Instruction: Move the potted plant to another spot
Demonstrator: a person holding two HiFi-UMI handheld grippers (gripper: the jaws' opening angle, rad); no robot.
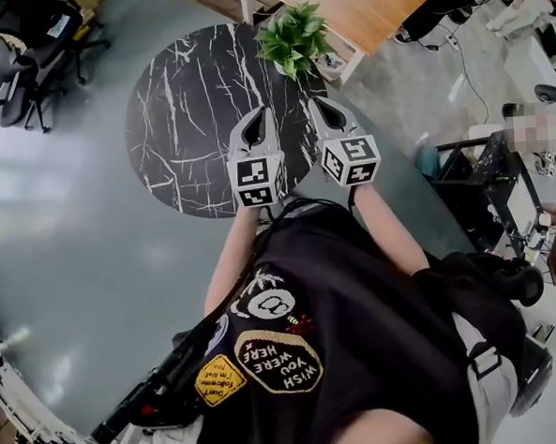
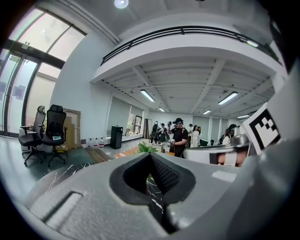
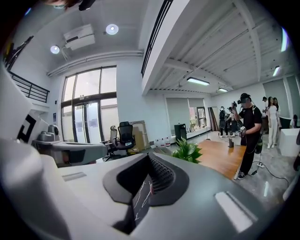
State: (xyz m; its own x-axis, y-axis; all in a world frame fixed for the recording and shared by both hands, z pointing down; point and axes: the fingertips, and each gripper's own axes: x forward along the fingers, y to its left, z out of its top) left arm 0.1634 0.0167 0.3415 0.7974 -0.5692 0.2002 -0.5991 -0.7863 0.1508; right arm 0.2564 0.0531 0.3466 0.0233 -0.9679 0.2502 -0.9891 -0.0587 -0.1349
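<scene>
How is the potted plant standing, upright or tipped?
Upright: the potted plant stands at the far edge of the black table, leaves fanning upward in the right gripper view.

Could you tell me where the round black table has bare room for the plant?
The table is bare across its left and middle. The far right edge is crowded: the potted plant stands there. The left tool and right tool hang over the near right rim.

Round black marbled surface (image 1: pixel 174 129) set on grey floor (image 1: pixel 73 248), office chairs (image 1: pixel 23 54) parked beyond its far-left edge, wooden platform (image 1: pixel 368 4) past its far edge.
</scene>
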